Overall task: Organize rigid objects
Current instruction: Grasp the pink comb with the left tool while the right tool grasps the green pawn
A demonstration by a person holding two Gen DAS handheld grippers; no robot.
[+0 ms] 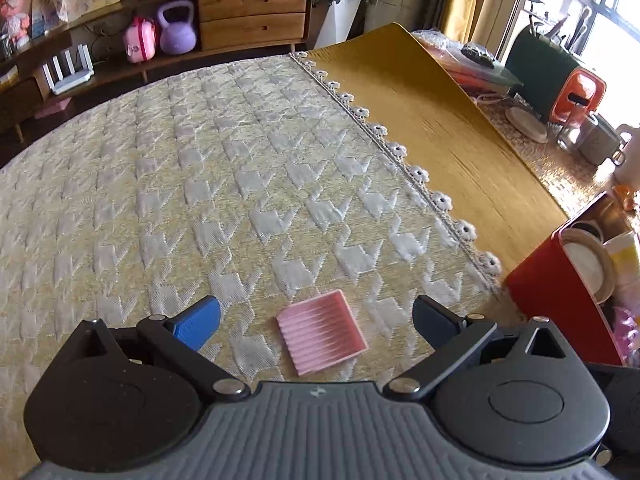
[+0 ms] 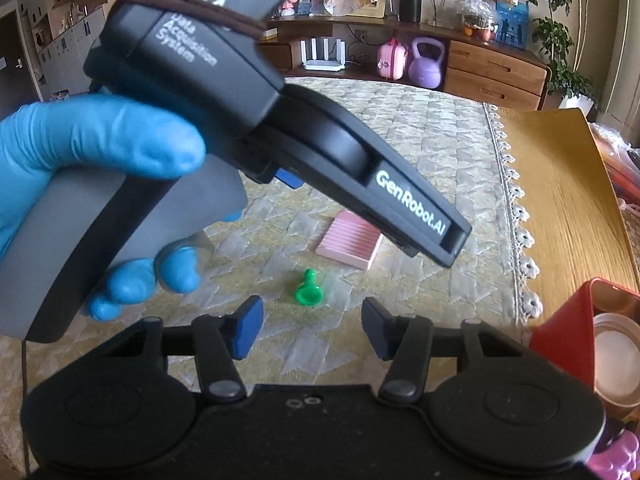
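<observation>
A pink ribbed square tile [image 1: 321, 332] lies flat on the patterned cloth between my left gripper's [image 1: 316, 320] wide-open fingers, just ahead of them. It also shows in the right wrist view [image 2: 350, 245], partly under the left gripper's body [image 2: 280, 120], held by a blue-gloved hand [image 2: 80, 152]. A small green pawn-shaped piece [image 2: 307, 291] lies on its side just ahead of my right gripper [image 2: 312, 330], which is open and empty.
A red bin [image 1: 560, 296] with lids and small items stands at the right, also in the right wrist view [image 2: 568, 328]. A yellow mat [image 1: 440, 128] covers the table's right part. Kitchenware stands far right. A wooden sideboard [image 1: 252, 16] lies beyond the table.
</observation>
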